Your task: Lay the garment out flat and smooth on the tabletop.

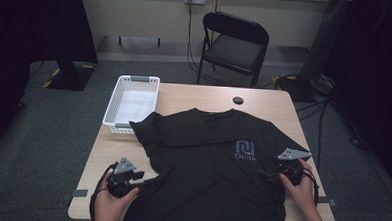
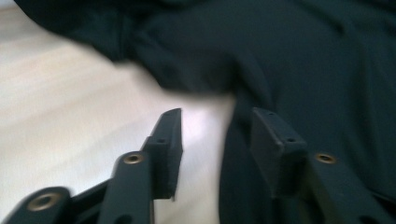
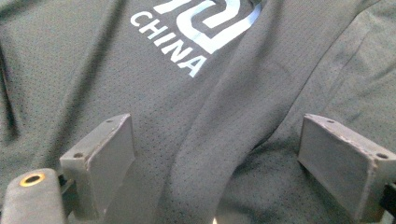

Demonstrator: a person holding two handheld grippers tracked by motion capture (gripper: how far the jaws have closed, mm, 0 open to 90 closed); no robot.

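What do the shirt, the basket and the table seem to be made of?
Shirt: likely a synthetic mesh knit, matte black; tiny pinholes show across the weave, with a white printed logo.
Basket: probably moulded plastic, white; its walls are slotted.
Table: wood or wood-look laminate, pale and smooth; faint grain shows.

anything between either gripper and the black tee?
Nothing visible. The left gripper stands open at the black T-shirt's left edge, fabric just ahead of its jaws. The right gripper is open over a fold near the logo.
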